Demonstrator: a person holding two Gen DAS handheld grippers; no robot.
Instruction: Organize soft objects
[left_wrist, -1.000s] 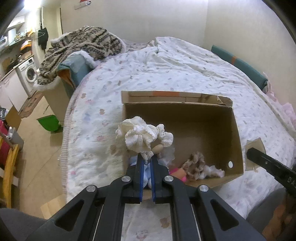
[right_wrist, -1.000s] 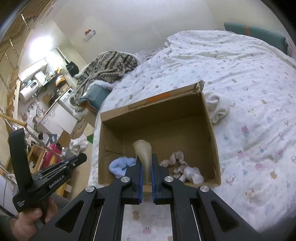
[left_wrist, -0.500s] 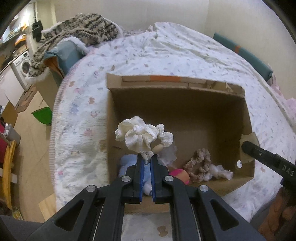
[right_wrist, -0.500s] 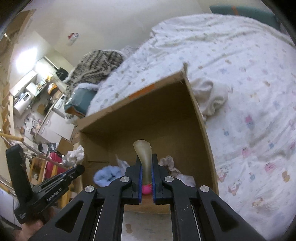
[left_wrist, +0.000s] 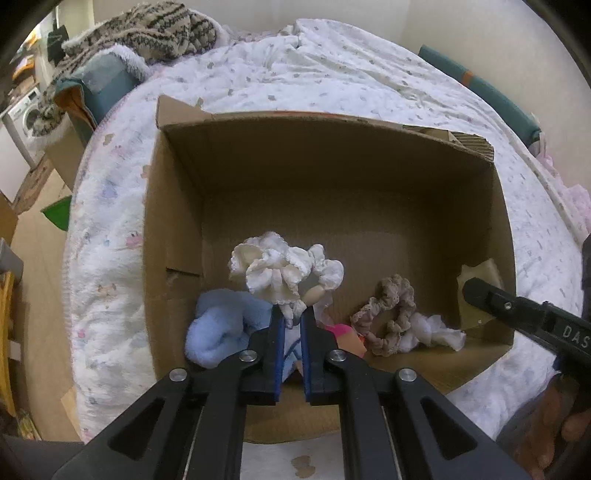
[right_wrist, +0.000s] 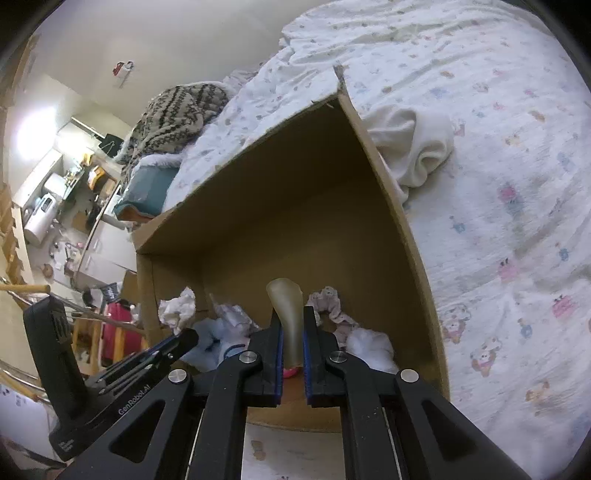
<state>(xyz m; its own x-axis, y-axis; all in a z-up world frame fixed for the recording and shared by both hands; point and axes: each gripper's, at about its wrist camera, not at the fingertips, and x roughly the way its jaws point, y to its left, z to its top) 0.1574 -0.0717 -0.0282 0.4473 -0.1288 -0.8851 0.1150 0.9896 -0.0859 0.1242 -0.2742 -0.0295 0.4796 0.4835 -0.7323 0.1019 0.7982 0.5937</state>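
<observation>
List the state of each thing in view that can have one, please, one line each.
Left hand-held gripper: shut on white scrunchie.
White scrunchie: held above the box floor.
Right hand-held gripper: shut on beige piece.
Beige piece: held upright, over the box.
Box: open, on the bed.
Blue sock: lying in the box.
Brown scrunchie: lying in the box.

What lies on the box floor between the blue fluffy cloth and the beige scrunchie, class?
In the left wrist view, a pink item lies between the blue fluffy cloth and the beige scrunchie, partly hidden by the left gripper.
</observation>
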